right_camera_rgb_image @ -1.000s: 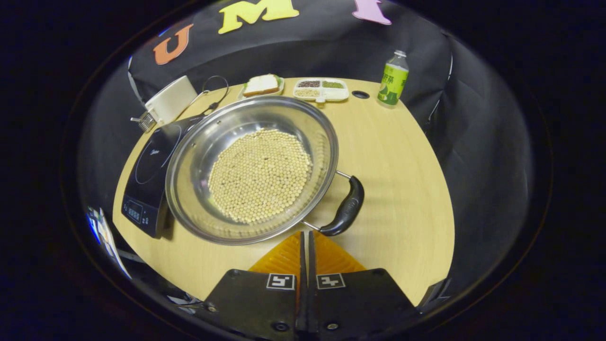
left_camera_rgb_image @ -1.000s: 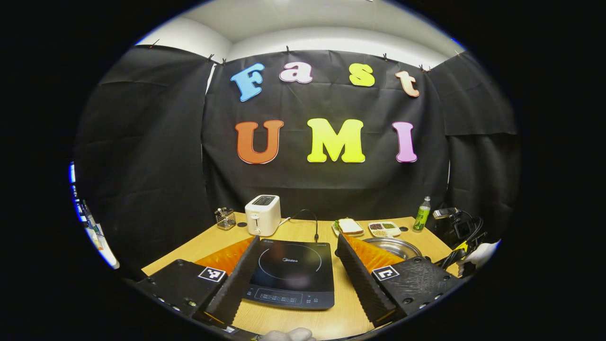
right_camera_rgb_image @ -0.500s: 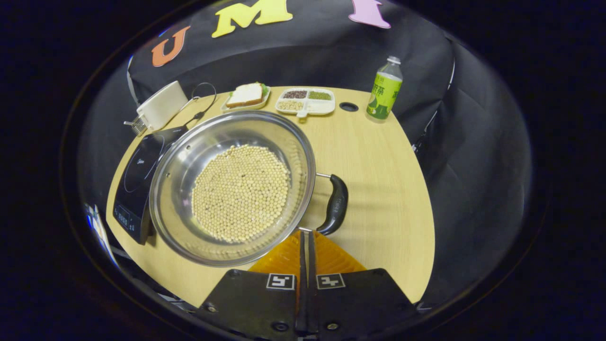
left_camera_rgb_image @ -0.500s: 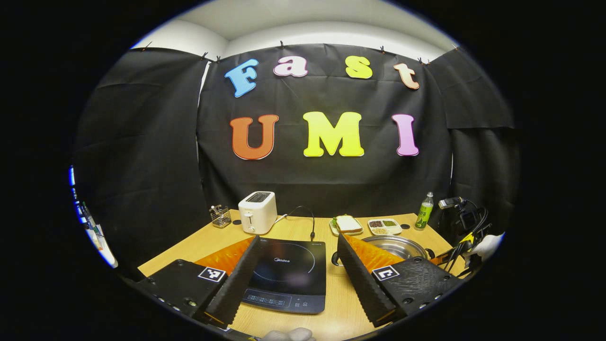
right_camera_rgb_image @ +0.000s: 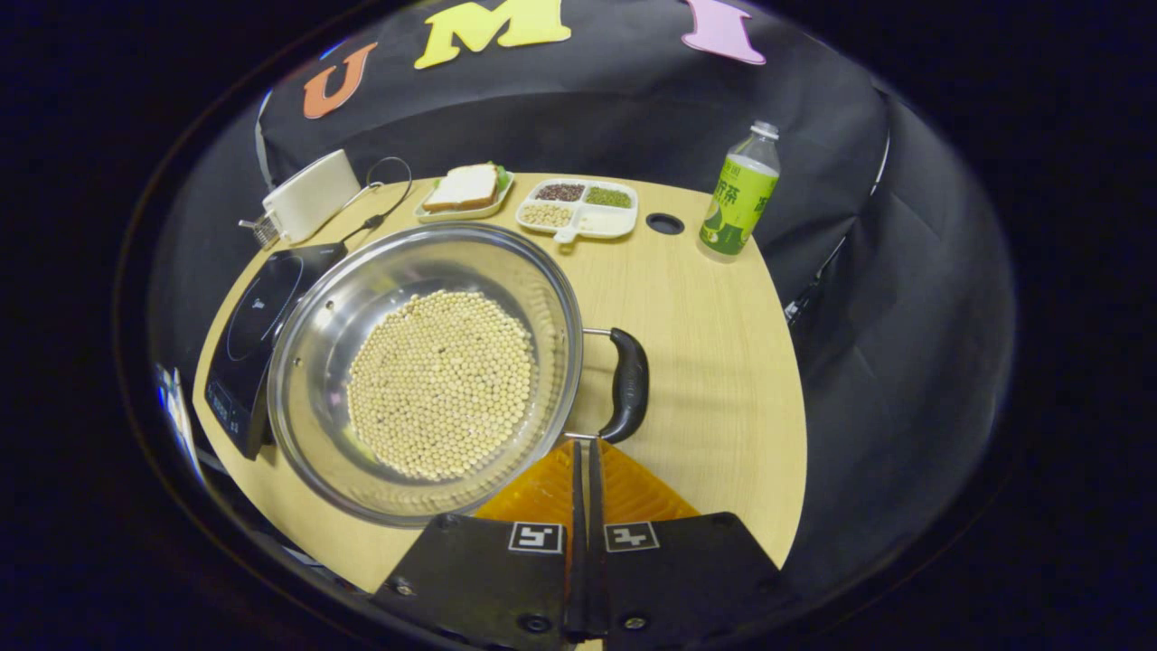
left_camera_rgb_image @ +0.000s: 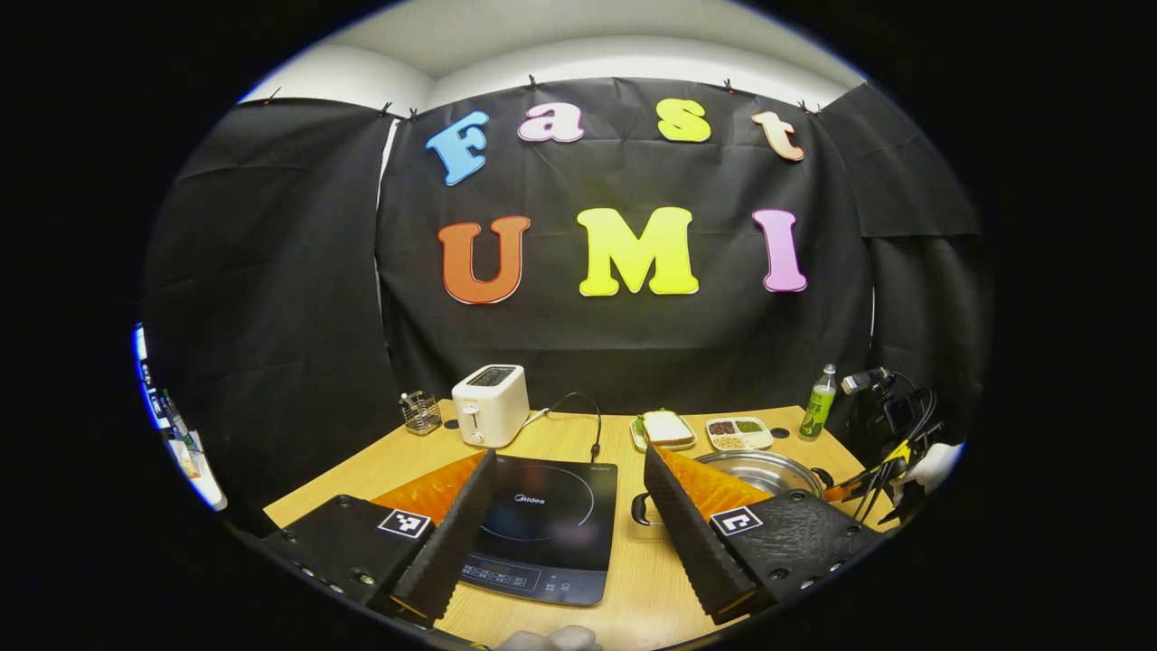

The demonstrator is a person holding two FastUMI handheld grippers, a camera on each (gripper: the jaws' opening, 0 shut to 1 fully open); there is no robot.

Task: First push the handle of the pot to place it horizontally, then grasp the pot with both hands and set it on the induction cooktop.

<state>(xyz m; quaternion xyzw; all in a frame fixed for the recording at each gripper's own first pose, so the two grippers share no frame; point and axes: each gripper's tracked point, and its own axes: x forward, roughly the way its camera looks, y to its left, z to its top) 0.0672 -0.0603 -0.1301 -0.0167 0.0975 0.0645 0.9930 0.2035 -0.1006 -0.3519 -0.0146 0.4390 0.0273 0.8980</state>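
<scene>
A steel pot holding pale beans stands on the wooden table, right of the black induction cooktop. Its black side handle runs nearly upright in the right gripper view. My right gripper is shut, empty, with its tips against the handle's near end. In the left gripper view my left gripper stands open above the table's front, with the cooktop between its fingers. The pot lies behind its right finger, and the pot's other black handle points toward the cooktop.
A white toaster, a plate with a sandwich, a divided tray of grains and a green bottle line the table's back. A wire holder stands left of the toaster. The table's right edge is near the handle.
The pot has turned: its side handle swung from slanting to nearly upright in the right gripper view, pushed by the shut right gripper. The pot's other handle came into the left gripper view.
</scene>
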